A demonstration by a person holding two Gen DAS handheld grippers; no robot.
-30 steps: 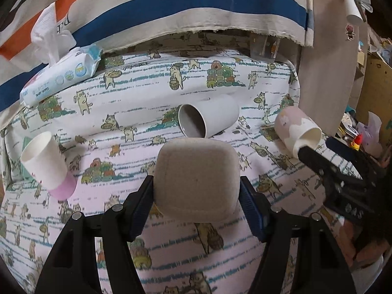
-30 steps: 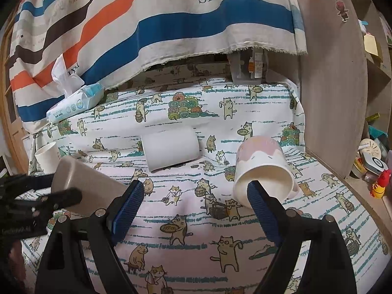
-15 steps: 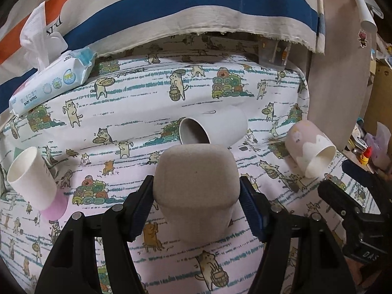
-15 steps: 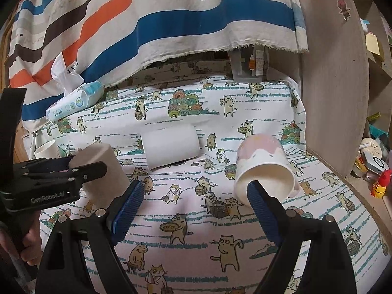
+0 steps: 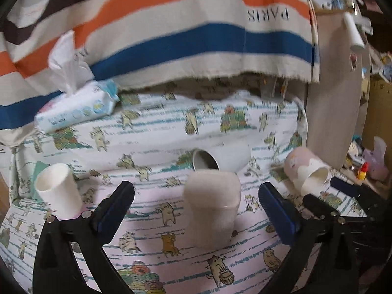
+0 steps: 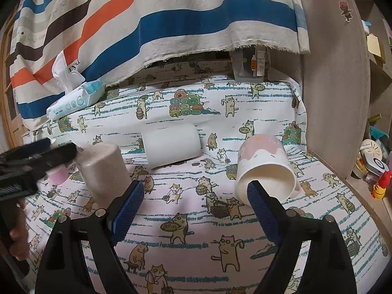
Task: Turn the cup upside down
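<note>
A beige speckled cup (image 5: 212,205) stands upside down on the cat-print cloth (image 5: 171,264); it also shows in the right wrist view (image 6: 103,169). My left gripper (image 5: 196,196) is open around it, its fingers well apart from its sides. A white cup (image 5: 220,158) lies on its side behind it. A pink-and-white cup (image 6: 265,169) lies on its side with its mouth toward my open, empty right gripper (image 6: 194,193). Another white-and-pink cup (image 5: 58,191) leans at the left.
A pack of baby wipes (image 5: 76,107) lies at the back left under a hanging striped cloth (image 5: 171,31). A wooden panel (image 6: 335,73) stands at the right, with cluttered shelves (image 6: 374,161) beyond it.
My left gripper has set the beige cup down upside down on the cloth, let go and opened wide. The right gripper has barely moved.
</note>
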